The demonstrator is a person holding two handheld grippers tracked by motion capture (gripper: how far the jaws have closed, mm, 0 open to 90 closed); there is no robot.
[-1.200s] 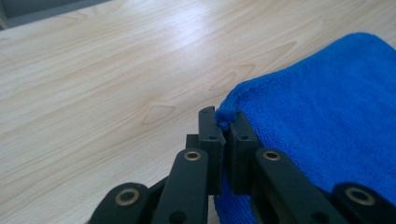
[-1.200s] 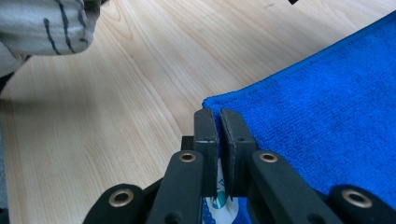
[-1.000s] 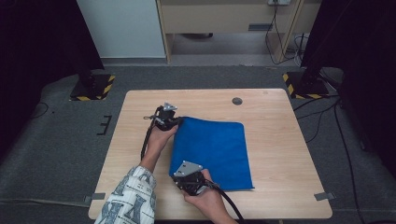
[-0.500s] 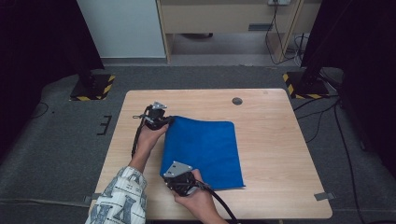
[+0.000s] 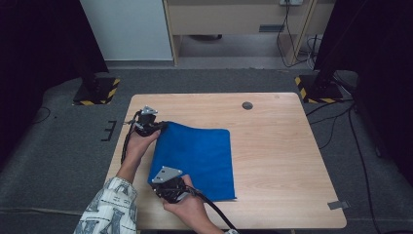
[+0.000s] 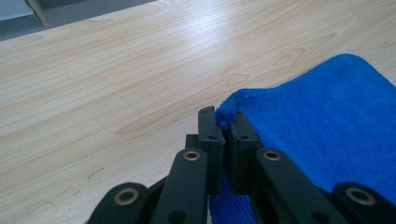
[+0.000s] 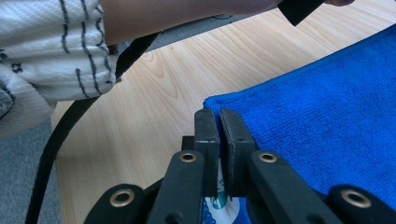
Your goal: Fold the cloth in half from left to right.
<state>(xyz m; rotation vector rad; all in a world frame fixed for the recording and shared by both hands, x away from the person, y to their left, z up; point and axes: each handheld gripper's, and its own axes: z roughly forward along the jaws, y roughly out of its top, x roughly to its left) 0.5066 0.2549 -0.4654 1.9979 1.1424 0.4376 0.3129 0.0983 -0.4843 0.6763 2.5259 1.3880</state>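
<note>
Each claw, left claw (image 5: 157,127) and right claw (image 5: 171,191), is pinching a corner of the folded blue towel (image 5: 197,158) near the bench's (image 5: 287,161) left edge, seemingly mid-drag or fold; next needs both moving evenly together.

My high view sits up above my side of the table (image 5: 282,146) and looks forward and down, from far off. My left gripper view rides low and close, looking along its jaws across the wood to the blue cloth (image 6: 327,130) at the right of the frame. My right gripper view is just as close. All three share the cloth and the wood.
</note>
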